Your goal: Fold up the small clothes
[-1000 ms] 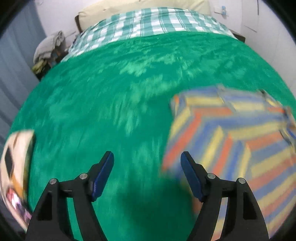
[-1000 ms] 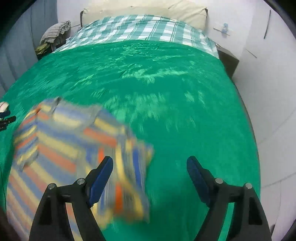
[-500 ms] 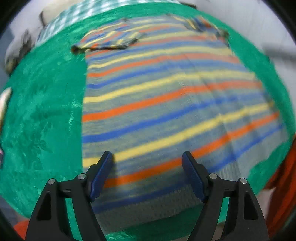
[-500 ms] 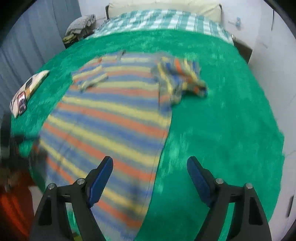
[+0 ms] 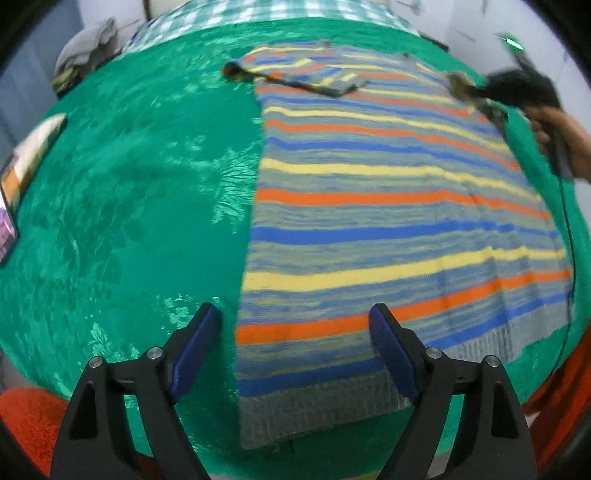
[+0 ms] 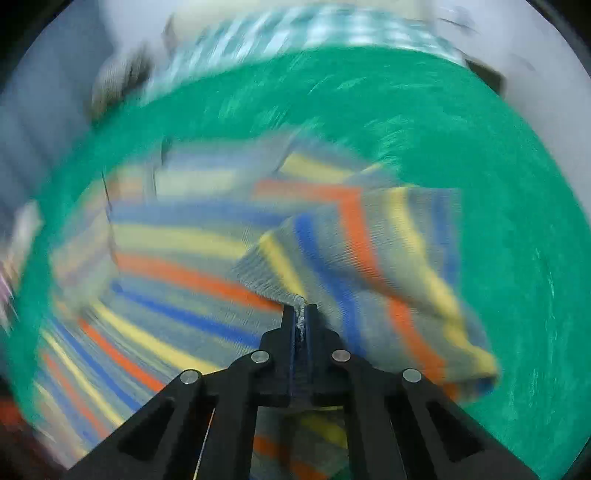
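Already my right claw (image 6: 303,317) pinches the sweater (image 5: 388,221) sleeve at twelve o'clock, left claw (image 5: 295,354) opening empty; tugging could rumple it.

A bedroom in a home: a wide bed under a plush green patterned blanket (image 5: 129,192), a green-and-white checked sheet (image 5: 258,13) at its head, white walls (image 5: 461,22), and a heap of crumpled clothes (image 5: 83,55) beside it.

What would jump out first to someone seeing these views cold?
The striped sweater, spread flat on the green blanket, fills the middle of the left wrist view. The right gripper is shut on its sleeve, lifted at the garment's right edge. The left gripper, jaws opening, hovers over the hem.
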{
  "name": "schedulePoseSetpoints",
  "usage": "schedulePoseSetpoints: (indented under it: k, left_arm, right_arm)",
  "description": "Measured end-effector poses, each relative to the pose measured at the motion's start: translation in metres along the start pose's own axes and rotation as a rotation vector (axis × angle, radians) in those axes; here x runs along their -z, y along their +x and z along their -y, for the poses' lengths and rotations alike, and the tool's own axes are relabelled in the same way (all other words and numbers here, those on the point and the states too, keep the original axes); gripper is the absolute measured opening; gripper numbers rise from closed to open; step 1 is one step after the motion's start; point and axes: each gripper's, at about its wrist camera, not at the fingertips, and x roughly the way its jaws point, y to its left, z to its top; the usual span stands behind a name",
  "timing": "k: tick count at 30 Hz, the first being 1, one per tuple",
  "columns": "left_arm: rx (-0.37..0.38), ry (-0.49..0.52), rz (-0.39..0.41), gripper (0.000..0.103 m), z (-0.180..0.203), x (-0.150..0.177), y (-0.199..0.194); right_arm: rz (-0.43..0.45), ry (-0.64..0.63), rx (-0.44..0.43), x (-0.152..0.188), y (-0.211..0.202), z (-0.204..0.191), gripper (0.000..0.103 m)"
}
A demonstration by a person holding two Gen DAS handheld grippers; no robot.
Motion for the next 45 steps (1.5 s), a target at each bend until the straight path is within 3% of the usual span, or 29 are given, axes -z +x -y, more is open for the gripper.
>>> schedulePoseSetpoints:
  k: [3,7,9,12,15,18,19,21,23,27,29,35,36,38,39,43,45]
  left_arm:
    - [0.027,-0.043,0.002,0.085,-0.006,-0.005,0.004]
    - [0.032,-0.045,0.006,0.085,-0.001,-0.006,0.008]
    - [0.027,-0.029,0.006,0.085,0.005,-0.007,0.009]
    - [0.02,-0.007,0.008,0.085,0.011,-0.005,0.009]
    - [0.01,0.006,0.008,0.086,0.015,-0.003,0.008]
    - [0.007,0.008,0.007,0.087,0.015,-0.003,0.01]
    - [0.008,0.008,0.007,0.088,0.015,-0.004,0.01]
    - [0.007,0.007,0.007,0.089,0.015,-0.004,0.01]
    - [0.001,0.014,0.008,0.089,0.016,-0.003,0.01]
    - [-0.003,0.021,0.011,0.089,0.017,-0.002,0.01]
    - [-0.006,0.022,0.008,0.09,0.017,-0.002,0.011]
    - [-0.018,0.029,-0.011,0.09,0.011,-0.001,0.007]
    - [-0.022,0.024,-0.015,0.09,0.008,-0.001,0.003]
    - [-0.028,-0.002,-0.004,0.09,-0.001,-0.001,-0.006]
    - [-0.027,-0.022,0.006,0.09,-0.007,0.0,-0.012]
    - [-0.021,-0.071,-0.008,0.09,-0.024,0.006,-0.016]
    - [-0.023,-0.064,-0.042,0.09,-0.023,0.008,-0.008]
  right_arm:
    - [0.096,0.127,-0.04,-0.004,-0.058,0.053,0.004]
    - [0.181,0.26,0.099,-0.004,-0.121,0.141,0.004]
    - [0.186,0.336,0.18,0.001,-0.134,0.183,0.004]
    - [0.125,0.445,0.227,0.018,-0.127,0.225,0.004]
    - [0.08,0.517,0.182,0.04,-0.108,0.244,0.004]
    - [0.103,0.649,0.052,0.064,-0.098,0.258,0.018]
    - [0.121,0.688,0.01,0.072,-0.097,0.262,0.029]
    - [0.143,0.71,-0.034,0.081,-0.092,0.264,0.031]
    - [0.122,0.671,-0.021,0.078,-0.085,0.253,0.003]
    - [0.145,0.595,0.142,0.078,-0.11,0.245,0.003]
    - [0.101,0.599,0.24,0.087,-0.111,0.252,0.002]
    - [0.059,0.597,0.321,0.088,-0.107,0.244,0.003]
    - [0.061,0.597,0.312,0.087,-0.109,0.242,0.004]
    - [0.067,0.583,0.298,0.088,-0.116,0.234,0.032]
    - [0.074,0.56,0.299,0.091,-0.127,0.227,0.036]
    - [0.047,0.397,0.176,0.126,-0.168,0.171,0.038]
    - [-0.038,0.362,-0.003,0.168,-0.184,0.131,0.038]
